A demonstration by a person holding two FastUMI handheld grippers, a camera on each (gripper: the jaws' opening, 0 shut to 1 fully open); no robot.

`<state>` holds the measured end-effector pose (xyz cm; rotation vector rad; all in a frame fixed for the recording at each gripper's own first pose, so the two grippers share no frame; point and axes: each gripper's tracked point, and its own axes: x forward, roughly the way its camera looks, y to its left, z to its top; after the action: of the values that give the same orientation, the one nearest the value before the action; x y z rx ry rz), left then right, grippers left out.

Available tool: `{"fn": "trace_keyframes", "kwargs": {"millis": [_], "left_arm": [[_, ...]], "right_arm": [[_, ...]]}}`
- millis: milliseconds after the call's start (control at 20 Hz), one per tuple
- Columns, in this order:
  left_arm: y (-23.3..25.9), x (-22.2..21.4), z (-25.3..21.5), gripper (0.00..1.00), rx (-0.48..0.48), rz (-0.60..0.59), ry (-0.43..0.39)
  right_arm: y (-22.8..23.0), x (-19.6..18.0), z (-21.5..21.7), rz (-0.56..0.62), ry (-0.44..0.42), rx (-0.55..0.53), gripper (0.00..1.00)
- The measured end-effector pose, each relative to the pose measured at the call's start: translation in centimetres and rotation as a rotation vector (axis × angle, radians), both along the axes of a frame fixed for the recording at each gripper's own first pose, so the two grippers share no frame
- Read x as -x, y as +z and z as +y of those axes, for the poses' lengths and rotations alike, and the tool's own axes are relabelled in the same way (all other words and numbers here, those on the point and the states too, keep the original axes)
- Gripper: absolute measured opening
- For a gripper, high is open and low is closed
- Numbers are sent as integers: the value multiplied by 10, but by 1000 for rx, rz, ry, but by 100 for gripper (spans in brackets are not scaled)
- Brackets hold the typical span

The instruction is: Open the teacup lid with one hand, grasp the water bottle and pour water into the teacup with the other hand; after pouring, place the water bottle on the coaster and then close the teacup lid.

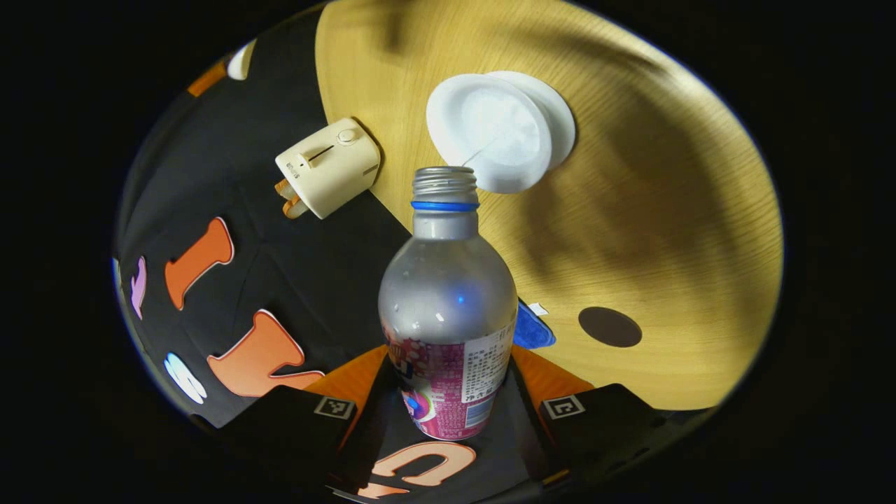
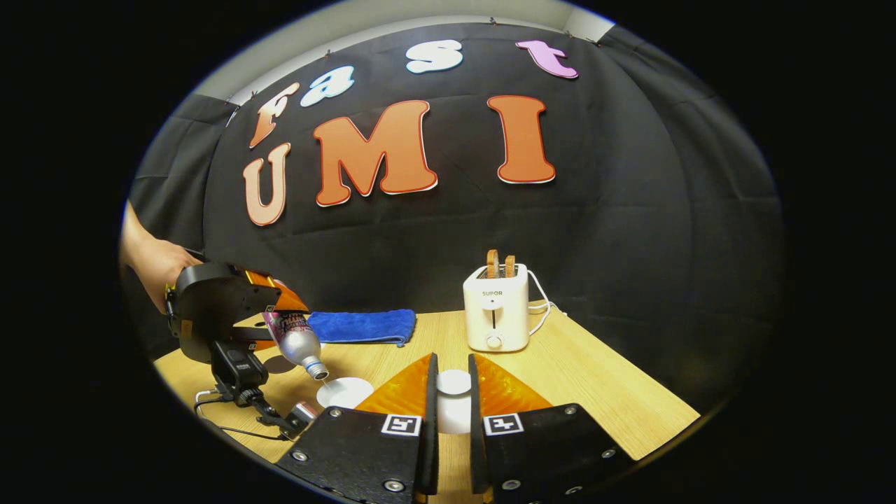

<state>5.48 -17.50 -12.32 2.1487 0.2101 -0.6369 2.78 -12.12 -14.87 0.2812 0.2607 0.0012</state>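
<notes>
**Water Meets Cup as Lid Is Held Clear**

The left gripper (image 1: 448,413) has its fingers clamped on the labelled belly of the water bottle (image 1: 448,308), tipped mouth-down so the open neck hangs just over the white teacup (image 1: 500,129), which lies at twelve o'clock from the bottle in the left gripper view. A thin stream appears to run from the neck into the cup, so the pour looks under way. In the right gripper view, the right gripper (image 2: 453,413) pinches the teacup lid (image 2: 453,383) between narrow fingers, held off to the cup's right, presumably to leave the bottle a clear path. The dark round coaster (image 1: 610,327) waits on the counter (image 1: 665,231) at four o'clock from the bottle, ready to receive it. A toaster (image 2: 495,308) and a blue cloth (image 2: 364,325) stand well apart behind.
</notes>
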Motion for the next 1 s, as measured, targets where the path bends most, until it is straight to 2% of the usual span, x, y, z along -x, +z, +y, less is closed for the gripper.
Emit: {"fn": "trace_keyframes", "kwargs": {"millis": [300, 350, 500, 650, 700, 800, 950, 1000], "left_arm": [[-10, 1, 11, 84, 227, 43, 88], [-11, 3, 15, 81, 278, 49, 108], [-7, 2, 27, 80, 448, 46, 156], [8, -5, 42, 80, 624, -6, 192], [14, -8, 51, 82, 685, -22, 216], [25, -15, 64, 80, 805, -52, 258], [36, -38, 88, 79, 988, -64, 361], [40, -48, 93, 82, 1058, -73, 389]], "right_arm": [[2, 0, 7, 4, 0, -30, 18], [3, -1, 9, 4, 3, -33, 18], [5, -4, 15, 8, 7, -32, 18], [11, -8, 25, 12, 17, -22, 18], [15, -11, 29, 10, 21, -12, 18], [25, -15, 40, -2, 35, 3, 18], [38, -25, 60, -22, 60, 20, 18], [41, -28, 68, -27, 70, 28, 18]]}}
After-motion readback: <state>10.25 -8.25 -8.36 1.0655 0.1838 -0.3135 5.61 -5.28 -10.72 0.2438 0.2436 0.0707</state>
